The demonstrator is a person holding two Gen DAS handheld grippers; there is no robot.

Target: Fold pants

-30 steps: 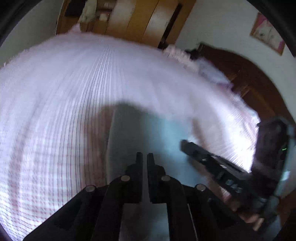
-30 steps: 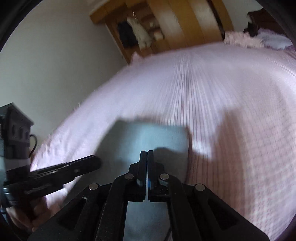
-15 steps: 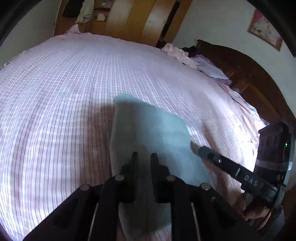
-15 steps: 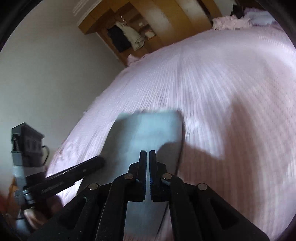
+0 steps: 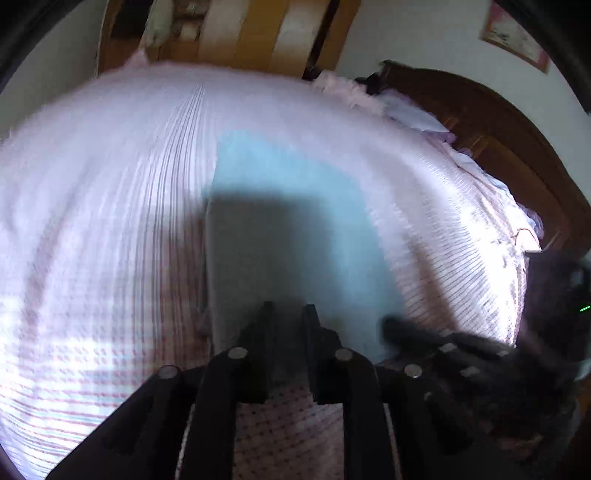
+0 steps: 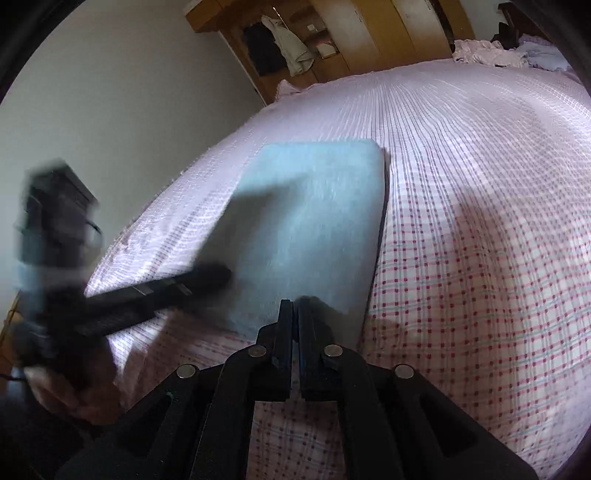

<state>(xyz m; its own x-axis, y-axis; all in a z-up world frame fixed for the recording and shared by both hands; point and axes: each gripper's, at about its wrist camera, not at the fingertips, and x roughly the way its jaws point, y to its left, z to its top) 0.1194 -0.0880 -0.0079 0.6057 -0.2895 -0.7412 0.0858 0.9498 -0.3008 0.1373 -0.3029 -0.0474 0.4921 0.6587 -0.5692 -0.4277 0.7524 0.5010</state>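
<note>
Right wrist view: we see the folded pants (image 6: 314,229) stretching straight ahead of the right gripper (image 6: 294,310), fingers pressed together, empty; left gripper (image 5: 288,314) fingers narrowly parted.

Bright daylight, hard shadows across the bedspread (image 6: 480,221), heavy motion blur in left view, fisheye-dark corners

Wide open bedspread (image 6: 480,206) right of the folded pants (image 6: 314,221), nothing on it; left, the bed edge and wall (image 6: 110,92) close in; crumpled bedding (image 6: 484,51) and headboard (image 5: 517,147) block the far corner, wardrobe (image 6: 369,33) stands beyond the bed
</note>
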